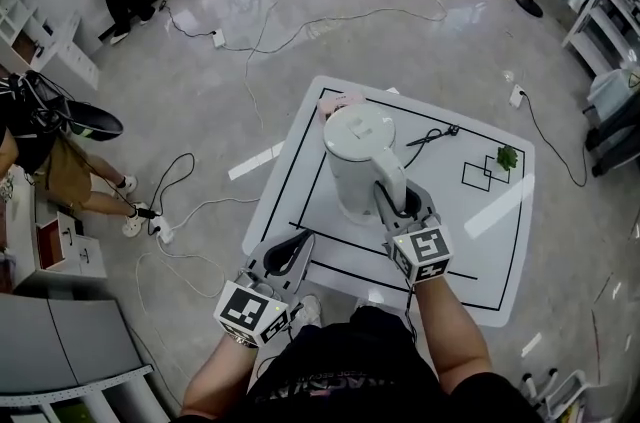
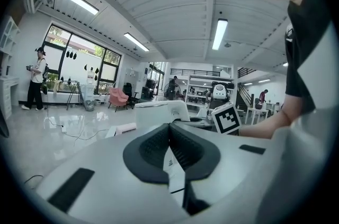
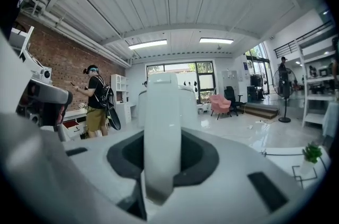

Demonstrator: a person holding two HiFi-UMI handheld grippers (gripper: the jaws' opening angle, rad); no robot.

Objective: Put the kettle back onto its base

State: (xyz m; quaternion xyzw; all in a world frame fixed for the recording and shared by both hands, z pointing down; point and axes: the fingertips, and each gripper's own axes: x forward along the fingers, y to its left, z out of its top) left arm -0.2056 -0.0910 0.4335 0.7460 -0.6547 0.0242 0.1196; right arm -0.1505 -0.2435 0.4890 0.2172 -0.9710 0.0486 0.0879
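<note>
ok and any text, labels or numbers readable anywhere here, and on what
No readable text in any view.
Left cube and right cube: black-and-white square patterns only, no letters.
Kettle: plain white, no brand showing.
Table: black lines only.

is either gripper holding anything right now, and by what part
The right gripper is clamped on the white kettle by its handle. The left gripper is shut and holds nothing.
</note>
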